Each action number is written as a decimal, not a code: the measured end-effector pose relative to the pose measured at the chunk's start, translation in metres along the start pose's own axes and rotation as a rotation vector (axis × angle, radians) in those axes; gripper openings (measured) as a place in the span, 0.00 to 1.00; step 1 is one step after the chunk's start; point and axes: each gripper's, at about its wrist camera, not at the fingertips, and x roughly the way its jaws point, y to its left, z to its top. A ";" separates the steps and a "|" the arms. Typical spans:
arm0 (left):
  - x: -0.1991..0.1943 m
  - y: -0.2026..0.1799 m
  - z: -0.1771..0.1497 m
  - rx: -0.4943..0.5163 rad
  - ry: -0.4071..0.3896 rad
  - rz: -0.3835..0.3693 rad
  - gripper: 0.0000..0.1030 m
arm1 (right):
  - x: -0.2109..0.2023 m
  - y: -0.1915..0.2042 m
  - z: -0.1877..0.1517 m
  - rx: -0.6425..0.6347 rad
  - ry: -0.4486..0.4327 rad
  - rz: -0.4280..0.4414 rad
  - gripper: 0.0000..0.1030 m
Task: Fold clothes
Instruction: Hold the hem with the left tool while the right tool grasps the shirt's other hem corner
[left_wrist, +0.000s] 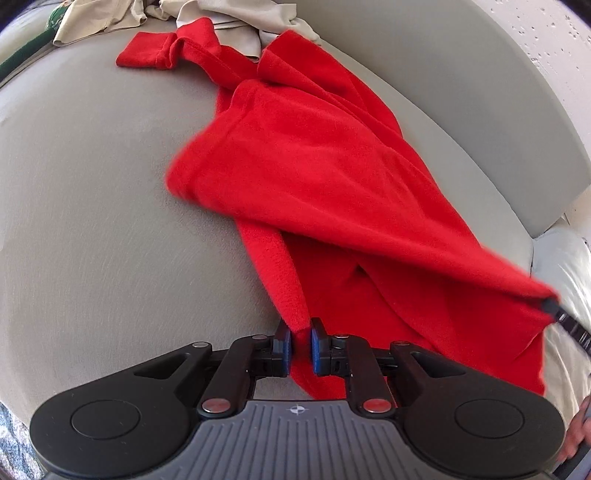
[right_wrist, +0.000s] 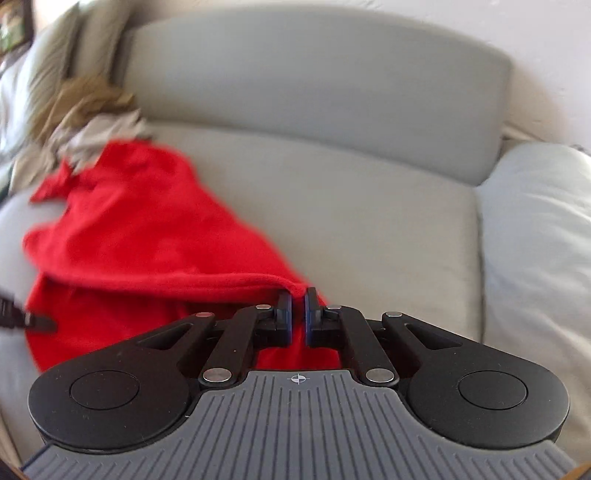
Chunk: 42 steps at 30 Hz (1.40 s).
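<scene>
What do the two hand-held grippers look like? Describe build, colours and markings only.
The left hand-held gripper and right hand-held gripper match: black linkage arms with round lobes, blue pads on the fingers, a ribbed grey body bearing a small crosshair mark. Pivot caps are red on the left, silver on the right.

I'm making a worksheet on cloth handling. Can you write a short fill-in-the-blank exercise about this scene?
1. Both claws are shut on the ____ garment.
2. The left claw pinches a narrow strip of it, while the right claw grips a folded ____.
3. The garment lies on a grey ____.
4. Behind it lies a crumpled pile of ____ clothes.

Missing words: red; edge; sofa; beige
</scene>
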 end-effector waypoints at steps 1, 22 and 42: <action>0.000 -0.001 0.000 0.011 -0.002 0.004 0.14 | -0.001 -0.013 0.012 0.065 -0.042 -0.064 0.05; -0.001 -0.009 -0.002 0.060 -0.010 0.043 0.15 | -0.056 -0.126 -0.127 0.816 0.158 0.216 0.39; -0.003 -0.009 -0.005 0.081 -0.012 0.050 0.16 | -0.001 -0.107 -0.127 0.541 -0.071 0.176 0.35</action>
